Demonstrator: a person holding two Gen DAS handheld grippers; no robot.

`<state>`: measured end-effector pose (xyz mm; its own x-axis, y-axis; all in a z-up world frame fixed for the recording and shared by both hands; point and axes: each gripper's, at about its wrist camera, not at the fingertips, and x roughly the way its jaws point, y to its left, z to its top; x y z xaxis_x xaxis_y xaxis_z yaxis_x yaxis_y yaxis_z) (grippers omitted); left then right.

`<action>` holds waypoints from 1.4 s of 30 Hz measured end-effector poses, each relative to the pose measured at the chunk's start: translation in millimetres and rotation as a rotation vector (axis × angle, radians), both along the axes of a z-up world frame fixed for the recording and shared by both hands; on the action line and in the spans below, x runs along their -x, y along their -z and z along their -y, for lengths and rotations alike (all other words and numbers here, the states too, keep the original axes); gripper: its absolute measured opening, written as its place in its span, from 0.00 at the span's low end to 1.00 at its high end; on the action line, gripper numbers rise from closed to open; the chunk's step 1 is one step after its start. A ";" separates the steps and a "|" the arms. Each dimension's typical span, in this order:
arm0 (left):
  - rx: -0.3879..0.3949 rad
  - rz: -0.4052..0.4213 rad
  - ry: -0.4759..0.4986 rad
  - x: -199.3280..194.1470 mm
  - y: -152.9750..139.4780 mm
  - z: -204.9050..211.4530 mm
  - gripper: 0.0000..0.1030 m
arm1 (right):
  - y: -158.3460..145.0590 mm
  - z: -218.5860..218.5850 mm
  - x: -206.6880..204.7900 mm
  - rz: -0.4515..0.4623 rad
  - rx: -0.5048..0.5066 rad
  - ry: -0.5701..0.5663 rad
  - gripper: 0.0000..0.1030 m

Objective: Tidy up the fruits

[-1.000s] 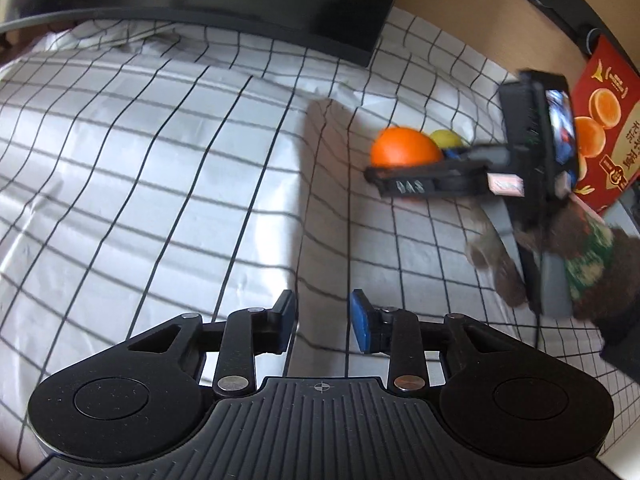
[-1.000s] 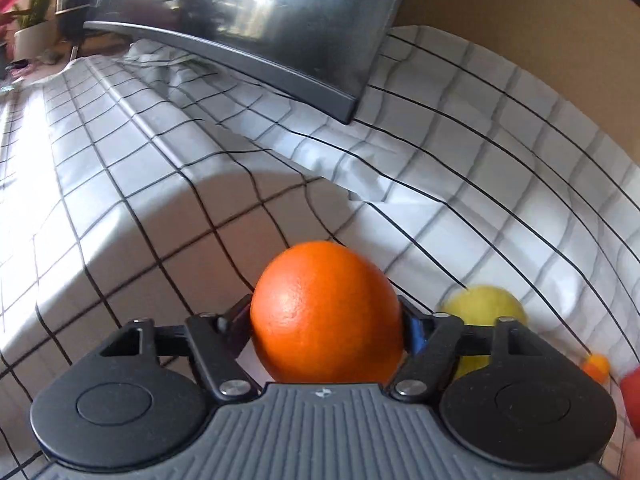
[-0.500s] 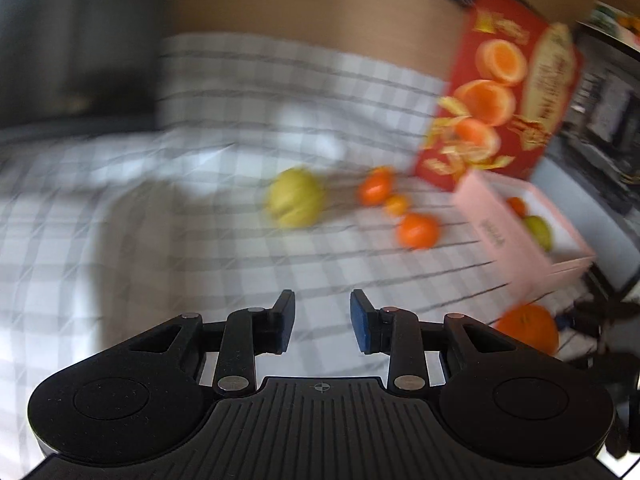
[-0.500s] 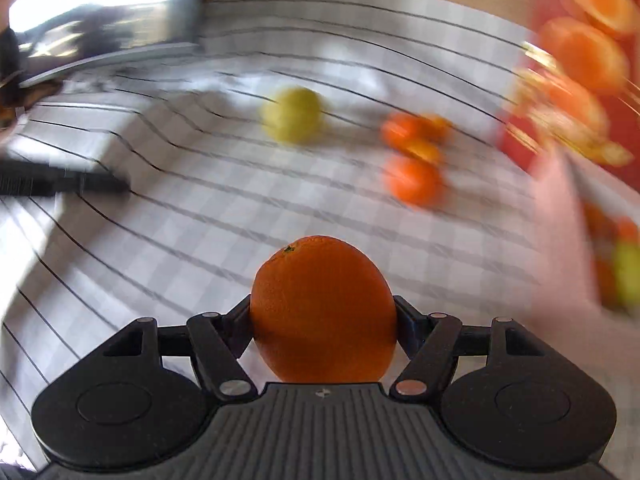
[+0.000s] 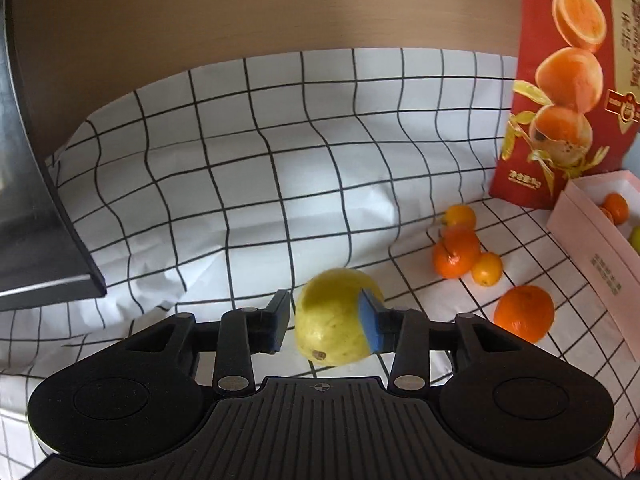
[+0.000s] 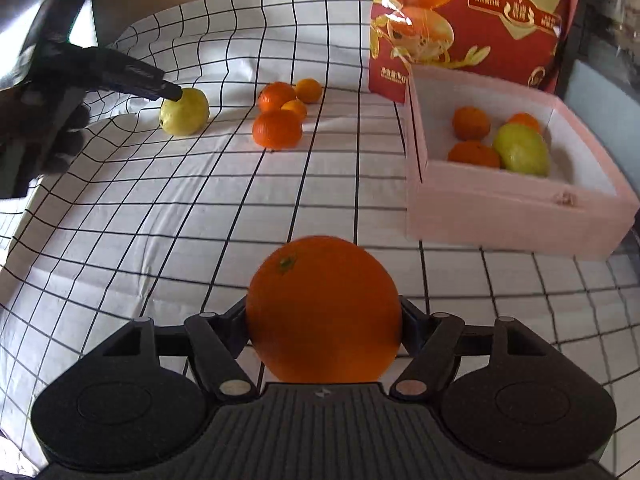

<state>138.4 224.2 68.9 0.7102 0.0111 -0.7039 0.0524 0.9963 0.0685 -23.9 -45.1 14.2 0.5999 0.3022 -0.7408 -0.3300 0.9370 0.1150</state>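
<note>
Toward the right edge of my right wrist view sits the pink box [image 6: 516, 216], already holding three small oranges and one green-yellow fruit (a pear or guava, I cannot tell which). That much looks sorted. Left on the checked cloth [image 6: 160, 220] are the yellow fruit [image 5: 336, 320] and a cluster of four small oranges [image 6: 280, 114] near the frame's upper middle, just left of the red fruit carton [image 6: 460, 20] that stands behind the box.

My right gripper [image 6: 324, 320] is clamped on the large orange [image 6: 324, 308] at lower centre, its jaws having just eased slightly wider, with the box ahead and to the right; I judge this one is about to go in. My left gripper [image 5: 326, 324] has just been opening and now straddles the yellow fruit at lower centre of its view: the blue pad [image 5: 370, 326] sits against the fruit, the other stands clear, so nothing is gripped yet.

By my count roughly half the fruit is boxed.
</note>
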 end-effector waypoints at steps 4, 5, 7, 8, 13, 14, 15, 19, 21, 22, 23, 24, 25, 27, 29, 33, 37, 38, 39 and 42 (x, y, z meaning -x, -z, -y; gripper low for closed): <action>0.101 0.025 0.115 7.5 -18.2 17.4 0.40 | 5.6 8.7 6.7 0.000 -0.033 0.013 0.78; 0.130 0.009 0.142 4.4 -18.5 25.8 0.40 | 6.1 9.4 7.7 0.006 -0.032 0.012 0.78; 0.161 -0.020 0.162 -3.8 -14.9 43.1 0.40 | 6.3 7.9 8.8 0.013 -0.022 0.009 0.79; 0.176 -0.035 0.163 -10.1 -11.6 51.5 0.40 | 6.9 7.0 8.8 0.015 -0.016 0.006 0.80; 0.264 -0.163 0.097 -47.5 12.8 76.2 0.40 | 10.3 -0.9 13.0 0.045 0.041 -0.012 0.83; 0.268 -0.189 0.077 -53.7 17.8 80.8 0.40 | 11.3 -3.0 14.2 0.053 0.056 -0.016 0.83; 0.263 -0.210 0.050 -59.0 22.0 84.8 0.40 | 11.8 -4.7 15.8 0.061 0.064 -0.016 0.84; 0.229 -0.211 -0.020 -73.2 32.0 100.9 0.48 | 12.8 -5.5 17.7 0.069 0.057 -0.001 0.87; 0.225 -0.220 -0.028 -77.9 35.5 107.9 0.48 | 13.2 -5.3 18.6 0.074 0.055 0.002 0.87; 0.221 -0.235 -0.027 -80.9 38.2 111.3 0.44 | 13.3 -5.0 19.0 0.077 0.054 0.001 0.87; 0.202 -0.234 -0.023 -82.5 39.4 115.5 0.43 | 13.6 -4.8 19.2 0.079 0.053 0.000 0.87; 0.166 -0.231 -0.018 -83.6 40.1 120.0 0.40 | 13.7 -4.6 19.4 0.080 0.053 -0.001 0.87; 0.132 -0.227 -0.011 -85.3 40.5 124.0 0.35 | 13.8 -4.3 19.8 0.082 0.053 -0.002 0.88; 0.071 -0.220 0.005 -84.9 42.6 130.5 0.33 | 13.9 -3.3 21.3 0.084 0.052 -0.006 0.89; 0.061 -0.198 0.013 -81.8 44.6 131.1 0.33 | 14.4 -1.9 22.1 0.084 0.053 -0.009 0.91; 0.160 -0.178 -0.018 -73.1 38.6 119.8 0.31 | 15.7 0.7 24.3 0.090 0.050 -0.012 0.94; 0.198 -0.082 0.023 -29.1 8.8 113.0 0.31 | 16.6 2.9 24.2 0.094 0.049 -0.025 0.98; 0.209 -0.066 0.030 -13.8 0.5 110.1 0.31 | 17.1 3.2 23.6 0.096 0.048 -0.026 0.99; 0.227 -0.058 0.036 1.7 -5.6 107.4 0.31 | 17.4 3.4 23.0 0.098 0.049 -0.027 1.00; 0.265 -0.062 0.057 48.6 -13.1 102.0 0.31 | 17.6 3.4 23.5 0.104 0.050 -0.035 1.00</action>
